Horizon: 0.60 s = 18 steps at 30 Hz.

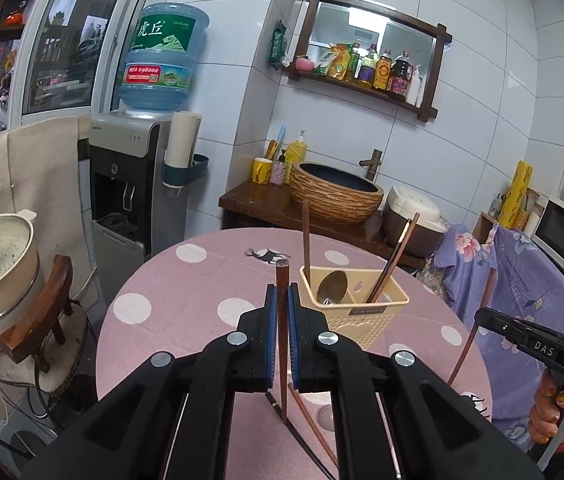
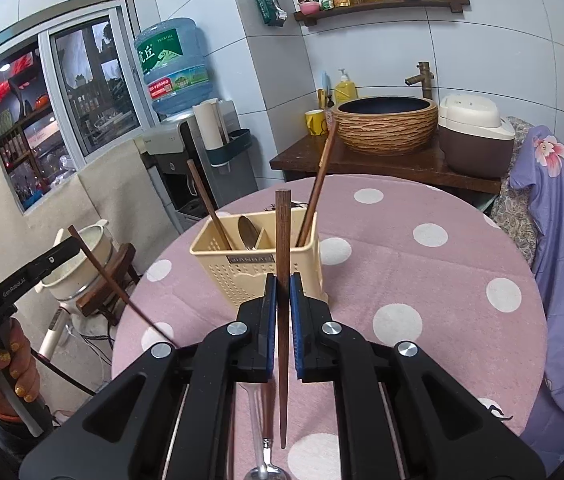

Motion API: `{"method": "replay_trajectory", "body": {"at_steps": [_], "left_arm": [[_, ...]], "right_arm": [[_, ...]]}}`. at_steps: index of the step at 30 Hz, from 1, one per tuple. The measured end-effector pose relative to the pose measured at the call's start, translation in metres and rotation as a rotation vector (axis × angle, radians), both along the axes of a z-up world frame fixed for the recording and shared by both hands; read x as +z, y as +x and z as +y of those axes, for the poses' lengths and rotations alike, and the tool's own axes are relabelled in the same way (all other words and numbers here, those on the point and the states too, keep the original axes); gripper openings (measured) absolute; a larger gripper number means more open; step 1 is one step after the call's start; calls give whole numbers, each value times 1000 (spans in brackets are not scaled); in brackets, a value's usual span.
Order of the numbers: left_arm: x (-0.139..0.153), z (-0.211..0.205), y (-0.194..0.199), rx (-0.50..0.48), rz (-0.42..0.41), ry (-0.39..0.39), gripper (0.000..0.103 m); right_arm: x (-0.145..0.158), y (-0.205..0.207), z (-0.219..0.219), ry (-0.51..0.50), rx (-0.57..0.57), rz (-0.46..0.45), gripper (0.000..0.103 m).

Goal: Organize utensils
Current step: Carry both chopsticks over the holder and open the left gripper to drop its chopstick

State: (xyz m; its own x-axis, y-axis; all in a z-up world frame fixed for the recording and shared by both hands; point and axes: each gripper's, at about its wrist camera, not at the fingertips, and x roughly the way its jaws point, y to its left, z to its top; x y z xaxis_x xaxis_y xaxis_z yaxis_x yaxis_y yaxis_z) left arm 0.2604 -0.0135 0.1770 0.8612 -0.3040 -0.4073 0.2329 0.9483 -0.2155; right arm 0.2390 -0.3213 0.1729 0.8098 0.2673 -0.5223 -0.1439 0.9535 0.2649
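Hiding the spoon handle, right tongs clamp a chopstick.

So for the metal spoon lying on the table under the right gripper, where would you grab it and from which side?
Probably the thin handle of the metal spoon, from straight above, jaws across its width. It lies flat on the pink tablecloth with the bowl nearest the camera; the bowl is broad and rounded, likely to slip.

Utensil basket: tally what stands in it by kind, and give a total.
Wooden chopsticks: 3 (one in the left compartment, two in the right)
Metal spoon: 1
Total: 4
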Motion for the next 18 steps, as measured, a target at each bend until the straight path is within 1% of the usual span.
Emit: {"method": "replay_trajectory", "body": {"at_steps": [3,6,7,11,13,15,18], "left_arm": [[20,-2,5,-13,-24,-5,6],[42,-5,14,-35,-37,-27,5],[52,-6,18,-43,-44,-38,1],[87,-17,35,-43,-87,-57,1],[99,-24,46,-35,-93,-67,1],[100,-31,54,-23,-96,-59,1],[80,-28,62,-19,-49,-60,1]], "right_arm": [[19,4,1,7,12,-14,7],[44,12,0,29,18,-33,7],[53,14,0,36,13,-44,7],[92,31,0,44,-30,-109,7],[105,42,4,41,-49,-136,7],[107,48,8,16,-65,-154,7],[94,52,11,16,-65,-149,7]]}}
